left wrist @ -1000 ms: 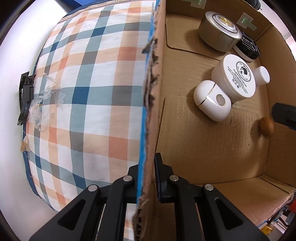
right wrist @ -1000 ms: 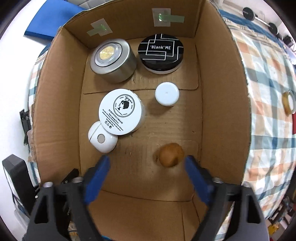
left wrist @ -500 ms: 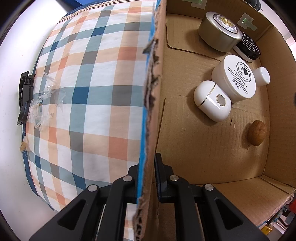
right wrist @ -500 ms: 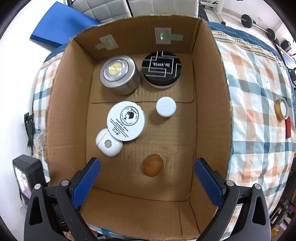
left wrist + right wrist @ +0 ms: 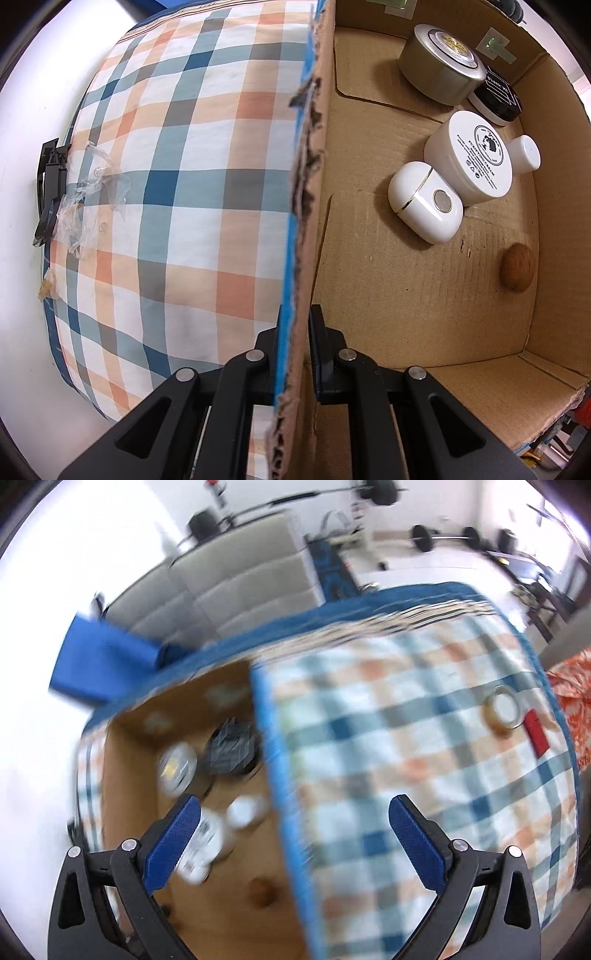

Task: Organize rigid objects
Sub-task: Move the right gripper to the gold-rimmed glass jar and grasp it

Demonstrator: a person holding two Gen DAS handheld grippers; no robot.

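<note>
The cardboard box (image 5: 424, 295) fills the right half of the left wrist view, and inside it lie the things being sorted. A small brown nut (image 5: 518, 268) sits alone on the box floor at the right, apart from the rest. Above it and to the left a white oval case (image 5: 424, 203) touches a white jar with a printed lid (image 5: 476, 158), and a small white cap (image 5: 524, 154) stands just beside that jar. Farther up, a silver round tin (image 5: 441, 68) and a black jar (image 5: 496, 99) stand close together near the far wall.

The left gripper (image 5: 295, 354) is clenched on the box's left wall, one finger outside and one inside, at the lower middle of the frame. The box stands on a checked cloth (image 5: 184, 184), with a clear plastic bag (image 5: 88, 192) at its left edge.

In the blurred right wrist view the right gripper (image 5: 291, 834) hangs released, jaws wide and empty, above the box's right wall. A roll of tape (image 5: 504, 710) lies on the cloth at the upper right.
</note>
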